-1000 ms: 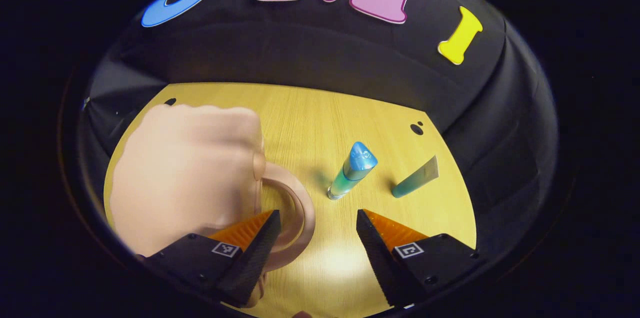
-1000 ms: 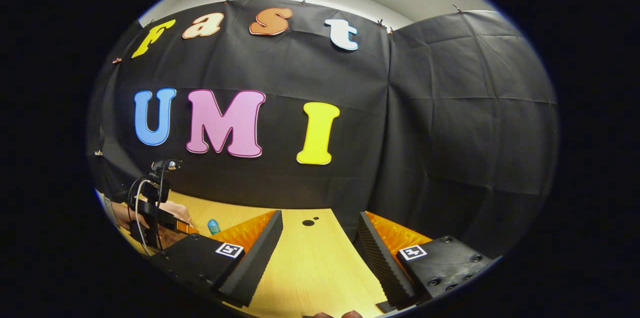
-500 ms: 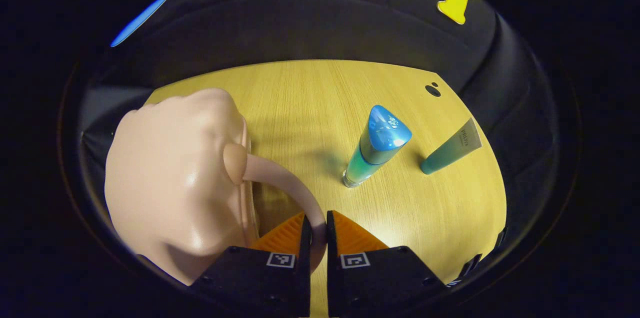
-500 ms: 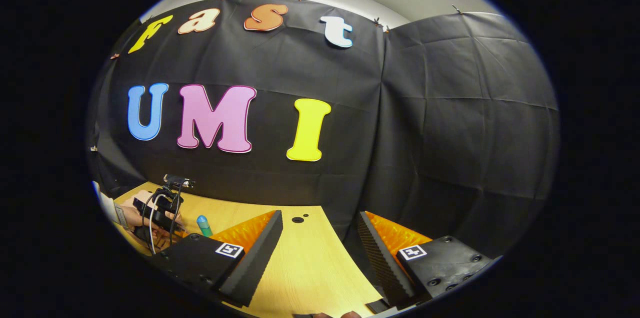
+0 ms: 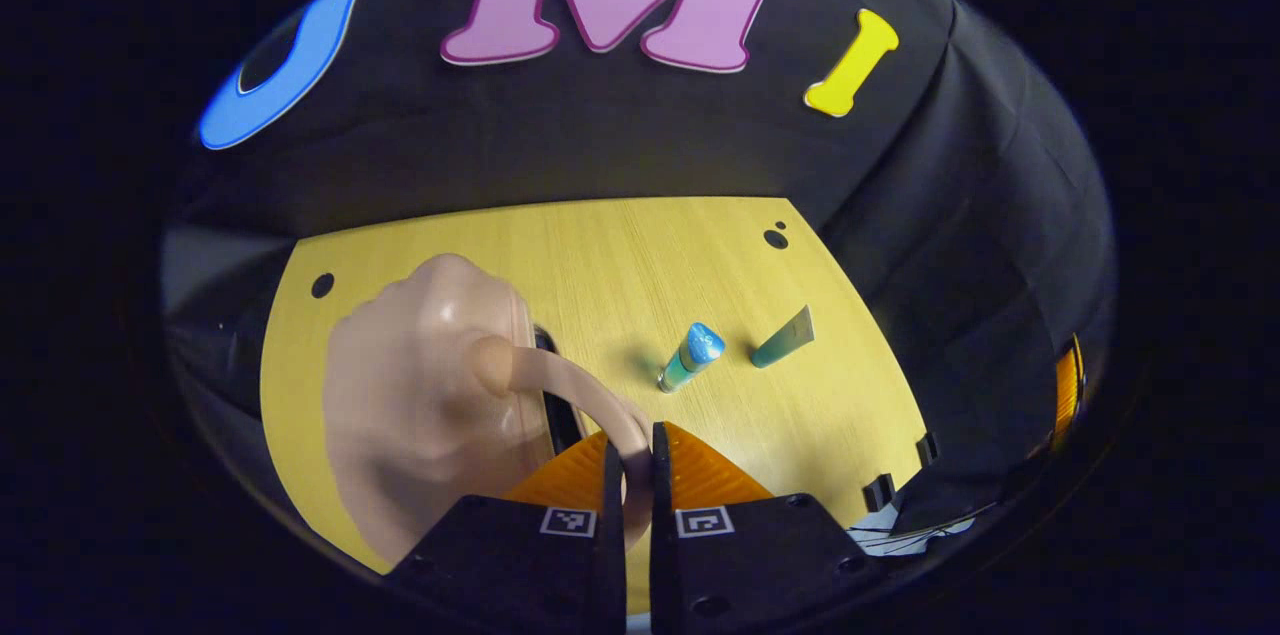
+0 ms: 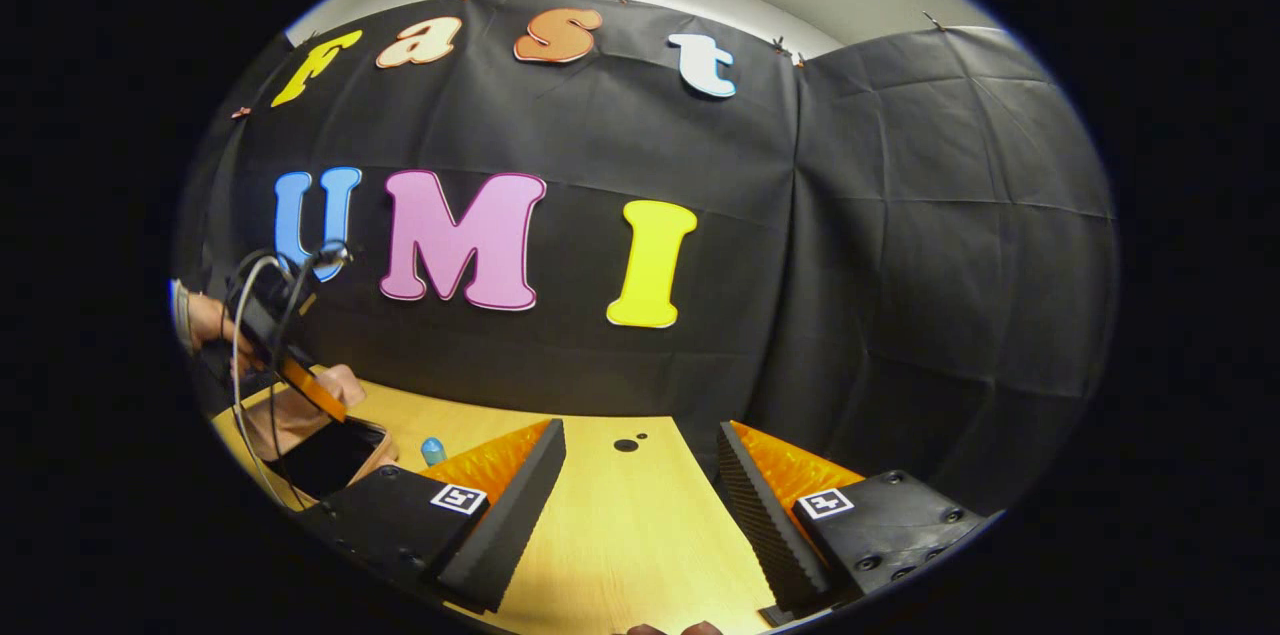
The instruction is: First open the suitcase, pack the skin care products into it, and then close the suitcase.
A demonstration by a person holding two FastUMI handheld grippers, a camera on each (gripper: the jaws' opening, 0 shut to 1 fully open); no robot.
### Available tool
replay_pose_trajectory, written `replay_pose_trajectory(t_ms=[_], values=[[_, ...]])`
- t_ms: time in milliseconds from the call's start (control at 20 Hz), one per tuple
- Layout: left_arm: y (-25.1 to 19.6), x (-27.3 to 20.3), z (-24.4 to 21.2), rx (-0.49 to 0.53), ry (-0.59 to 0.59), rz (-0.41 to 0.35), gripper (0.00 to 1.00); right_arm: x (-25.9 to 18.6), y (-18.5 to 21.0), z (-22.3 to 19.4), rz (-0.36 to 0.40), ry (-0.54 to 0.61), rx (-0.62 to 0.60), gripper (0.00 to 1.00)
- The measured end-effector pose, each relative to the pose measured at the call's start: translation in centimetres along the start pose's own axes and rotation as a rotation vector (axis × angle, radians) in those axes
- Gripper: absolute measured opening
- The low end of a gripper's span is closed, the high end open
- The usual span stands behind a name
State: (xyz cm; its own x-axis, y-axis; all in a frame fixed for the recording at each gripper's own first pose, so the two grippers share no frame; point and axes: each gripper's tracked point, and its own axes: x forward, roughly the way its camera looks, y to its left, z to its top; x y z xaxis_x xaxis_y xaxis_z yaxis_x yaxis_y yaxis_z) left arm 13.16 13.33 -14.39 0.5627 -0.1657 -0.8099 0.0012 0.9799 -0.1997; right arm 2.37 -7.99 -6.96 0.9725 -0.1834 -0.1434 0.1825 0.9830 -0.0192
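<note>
Left gripper (image 5: 637,455) clamped on the curved handle (image 5: 570,385) of the glossy peach-pink plastic suitcase (image 5: 420,395), both fingers pressing it from either side. Lid raised off the base, with a dark gap showing at the seam (image 5: 560,415). Seen from the right gripper view: same case (image 6: 320,435) propped open at the left, black interior exposed. Further right on the yellow wooden surface (image 5: 620,265): blue-capped teal bottle (image 5: 691,356) standing upright, then a teal squeeze tube (image 5: 783,339) just beside it, both apart from the case. Right gripper (image 6: 640,500) held wide open above the surface, empty, well apart from everything.
</note>
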Motion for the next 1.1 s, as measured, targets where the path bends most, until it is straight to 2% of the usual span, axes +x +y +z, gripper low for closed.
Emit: replay_pose_trajectory(t_ms=[100,200,300,350,500,600,700,750,1000,1100], values=[[3.4,-4.5,2.1,-0.097,-0.054,-0.012,0.14,0.7,2.0,0.2,0.040,-0.004,-0.004,0.96],[8.0,-8.0,3.2,-0.171,-0.102,0.006,0.14,1.3,4.0,0.5,0.077,-0.005,-0.005,0.96],[14.0,-11.7,3.5,-0.232,-0.146,0.051,0.14,1.9,5.9,1.0,0.109,-0.010,-0.008,0.96],[18.9,-13.5,3.5,-0.270,-0.178,0.091,0.14,2.4,7.3,1.0,0.135,-0.005,-0.008,0.96],[29.8,-16.1,1.7,-0.335,-0.213,0.212,0.14,3.5,9.8,0.3,0.167,0.046,0.008,0.96],[36.5,-15.5,-0.6,-0.365,-0.206,0.291,0.12,4.3,11.4,0.2,0.174,0.079,0.039,0.96],[43.2,-13.2,-3.4,-0.423,-0.182,0.328,0.08,5.0,12.4,-0.2,0.173,0.114,0.063,0.96],[46.7,-11.0,-5.9,-0.456,-0.141,0.340,0.12,5.7,13.0,-0.4,0.162,0.148,0.071,0.96],[52.3,-3.0,-13.3,-0.497,-0.006,0.343,0.12,7.1,13.8,-2.3,0.106,0.254,0.152,0.96],[53.6,-1.0,-15.5,-0.491,0.032,0.377,0.15,7.6,13.2,-2.9,0.070,0.266,0.149,0.96]])
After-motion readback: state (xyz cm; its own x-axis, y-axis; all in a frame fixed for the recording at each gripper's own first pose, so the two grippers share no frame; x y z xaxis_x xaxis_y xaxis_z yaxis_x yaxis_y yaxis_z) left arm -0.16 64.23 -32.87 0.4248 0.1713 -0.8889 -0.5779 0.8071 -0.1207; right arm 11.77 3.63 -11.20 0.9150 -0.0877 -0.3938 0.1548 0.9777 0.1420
